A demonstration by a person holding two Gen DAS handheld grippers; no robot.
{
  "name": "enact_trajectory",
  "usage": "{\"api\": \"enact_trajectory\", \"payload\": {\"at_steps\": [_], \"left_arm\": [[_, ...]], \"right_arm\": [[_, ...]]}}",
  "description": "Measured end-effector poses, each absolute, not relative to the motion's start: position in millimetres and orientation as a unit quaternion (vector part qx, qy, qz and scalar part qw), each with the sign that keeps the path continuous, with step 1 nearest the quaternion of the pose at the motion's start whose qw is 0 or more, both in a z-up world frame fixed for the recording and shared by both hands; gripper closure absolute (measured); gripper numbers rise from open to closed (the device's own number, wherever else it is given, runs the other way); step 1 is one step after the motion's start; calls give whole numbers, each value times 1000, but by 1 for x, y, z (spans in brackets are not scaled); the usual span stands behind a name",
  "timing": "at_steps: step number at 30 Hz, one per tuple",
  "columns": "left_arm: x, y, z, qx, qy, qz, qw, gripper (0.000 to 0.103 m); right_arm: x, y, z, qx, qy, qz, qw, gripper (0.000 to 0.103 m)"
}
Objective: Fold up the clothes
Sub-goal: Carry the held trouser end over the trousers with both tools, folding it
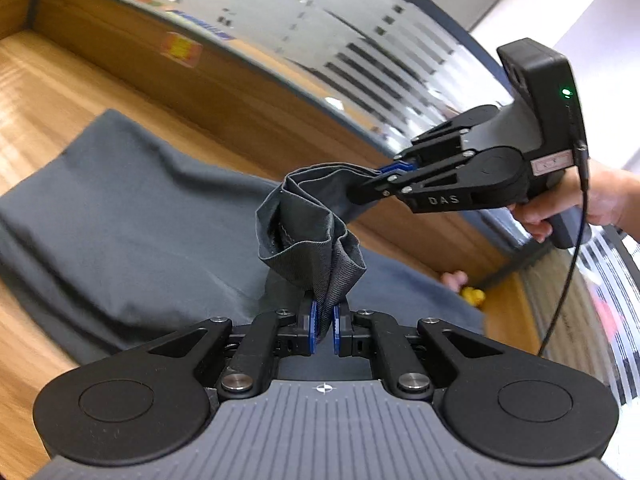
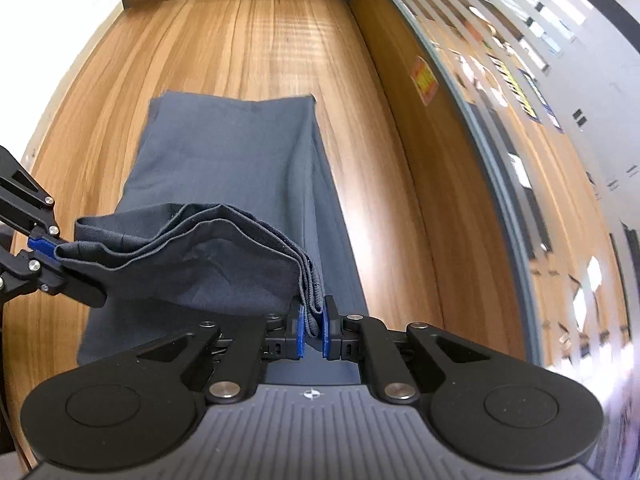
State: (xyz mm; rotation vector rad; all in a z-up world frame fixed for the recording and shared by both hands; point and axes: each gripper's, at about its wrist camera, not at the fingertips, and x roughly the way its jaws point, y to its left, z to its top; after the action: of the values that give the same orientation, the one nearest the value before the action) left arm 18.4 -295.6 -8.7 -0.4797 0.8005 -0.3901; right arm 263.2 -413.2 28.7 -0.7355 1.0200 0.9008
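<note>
Two claws, my left gripper (image 1: 325,322) and right gripper (image 2: 313,331), are clamping one bunched end of the trousers (image 2: 240,184), lying lengthwise away along the table (image 2: 240,40).

The left gripper (image 1: 325,322) and right gripper (image 1: 382,176) each pinch the grey garment's (image 1: 120,200) bunched edge above the bench (image 1: 40,92).

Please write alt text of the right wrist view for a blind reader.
The right tongs and the left tongs are both shut on one raised end of a grey garment, whose other end lies flat on a wooden table.
</note>
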Motion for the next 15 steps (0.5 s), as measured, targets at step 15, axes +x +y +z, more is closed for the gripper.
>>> {"api": "enact_trajectory", "payload": {"at_steps": [15], "left_arm": [[27, -441, 0, -179, 404, -322, 837, 94]], "right_arm": [[254, -552, 45, -318, 498, 338, 732, 94]]}}
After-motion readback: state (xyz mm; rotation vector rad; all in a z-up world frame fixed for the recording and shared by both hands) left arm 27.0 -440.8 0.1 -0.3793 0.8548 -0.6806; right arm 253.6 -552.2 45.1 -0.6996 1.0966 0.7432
